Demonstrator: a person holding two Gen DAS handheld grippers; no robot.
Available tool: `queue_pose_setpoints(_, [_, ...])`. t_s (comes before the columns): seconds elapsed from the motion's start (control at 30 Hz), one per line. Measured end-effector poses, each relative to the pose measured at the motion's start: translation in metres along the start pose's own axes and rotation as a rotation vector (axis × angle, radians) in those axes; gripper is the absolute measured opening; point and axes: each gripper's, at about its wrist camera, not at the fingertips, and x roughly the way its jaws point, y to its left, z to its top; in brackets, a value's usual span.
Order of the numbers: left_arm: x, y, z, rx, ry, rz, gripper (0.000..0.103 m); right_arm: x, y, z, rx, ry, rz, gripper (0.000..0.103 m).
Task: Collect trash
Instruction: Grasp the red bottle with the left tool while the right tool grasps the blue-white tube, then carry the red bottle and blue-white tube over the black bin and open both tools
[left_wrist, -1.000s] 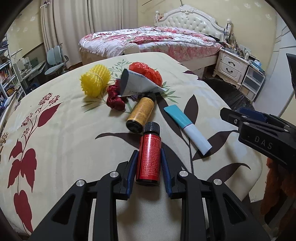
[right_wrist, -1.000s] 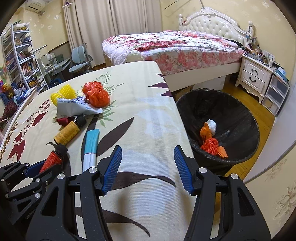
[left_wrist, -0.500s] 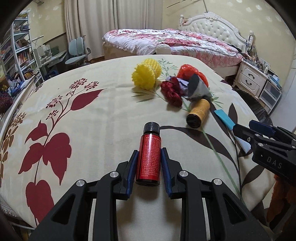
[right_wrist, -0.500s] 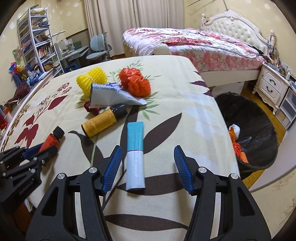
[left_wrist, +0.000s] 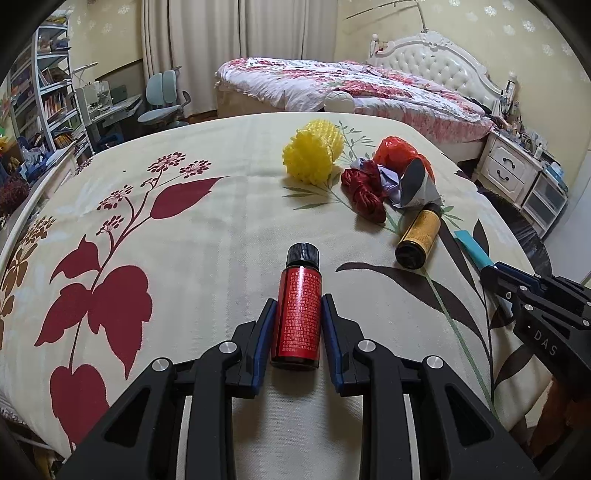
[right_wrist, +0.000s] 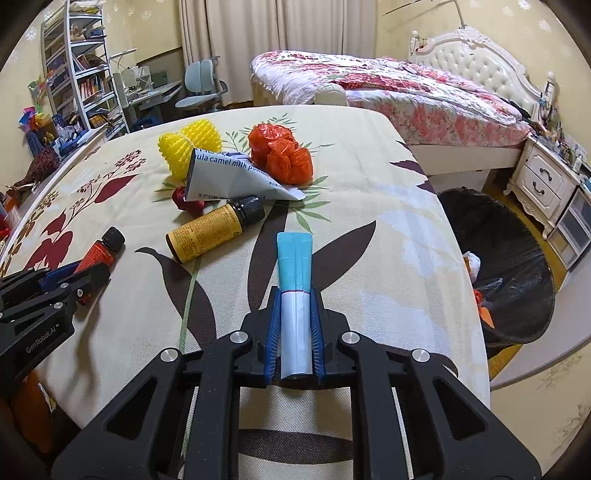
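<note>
The bin (right_wrist: 517, 266) is stood on the floor just off the table's (right_wrist: 388, 206) right edge, so held trash can be dropped straight in. The red bottle (left_wrist: 298, 314) is clamped by the left gripper (left_wrist: 298, 332) and the tube (right_wrist: 294, 317) by the right gripper (right_wrist: 294, 332), both near the front edge, while the remaining trash is left clustered towards the far edge.

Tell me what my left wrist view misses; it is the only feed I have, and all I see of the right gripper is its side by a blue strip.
Observer: The right gripper is shut on a blue and white tube.
Operator: Report where the bin is.
Observer: A black-lined trash bin stands on the floor off the table's right edge.
Operator: State whether it is empty.
Observer: No, orange and white scraps lie inside.
Operator: Read the grey packet.
Observer: The packet reads "camel milk".
</note>
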Motion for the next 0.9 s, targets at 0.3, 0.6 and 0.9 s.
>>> queue_pose_setpoints(0.3, [-0.016,-0.010,0.011,0.006,-0.047,-0.033,0.027,-0.020,-0.014,0.008,0.029,-0.058,-0.019,0.015])
queue_pose_setpoints(0.6, [-0.030,-0.043,0.036,0.052,-0.113,-0.101,0.027,-0.040,-0.044,0.021,0.076,-0.120,-0.081,0.015])
queue_pose_setpoints(0.9, [-0.020,-0.100,0.065,0.119,-0.146,-0.188,0.027,-0.051,-0.097,0.031,0.146,-0.170,-0.178,0.015])
